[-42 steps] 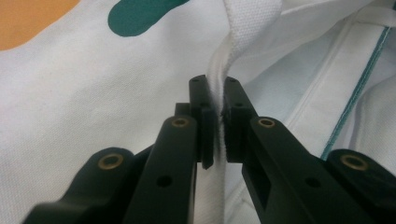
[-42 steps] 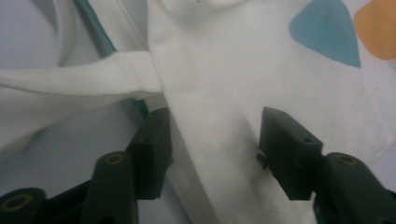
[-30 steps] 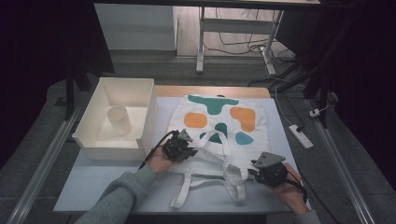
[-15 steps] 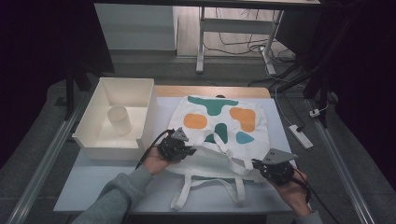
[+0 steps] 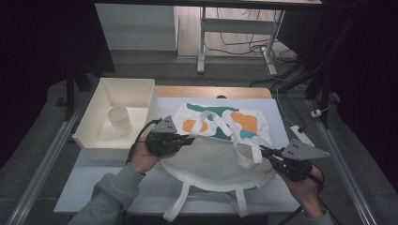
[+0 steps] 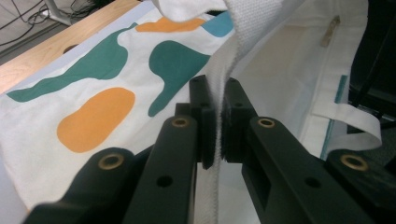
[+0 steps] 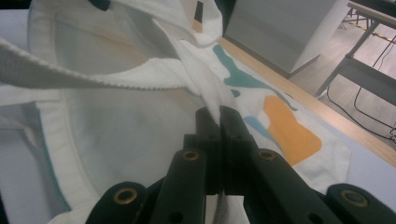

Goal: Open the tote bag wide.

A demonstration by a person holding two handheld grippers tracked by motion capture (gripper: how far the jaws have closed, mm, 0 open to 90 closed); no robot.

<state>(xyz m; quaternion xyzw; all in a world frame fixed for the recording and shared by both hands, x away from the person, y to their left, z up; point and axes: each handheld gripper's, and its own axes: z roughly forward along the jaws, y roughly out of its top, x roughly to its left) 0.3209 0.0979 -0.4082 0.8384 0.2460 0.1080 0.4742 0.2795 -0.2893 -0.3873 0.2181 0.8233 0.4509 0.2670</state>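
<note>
Left gripper (image 5: 187,139) fingers (image 6: 208,122) pinch tote bag (image 5: 220,159) rim. Right gripper (image 5: 264,150) fingers (image 7: 208,140) pinch opposite rim. Bag mouth held open above counter (image 5: 117,180); white bin (image 5: 101,101) beside.

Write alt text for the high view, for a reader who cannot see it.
Two hand-held claws, left claw and right claw, each pinch the top edge of a white tote bag printed with teal and orange shapes, holding its mouth open above the table. A white bin holding a cup stands to the left.
</note>
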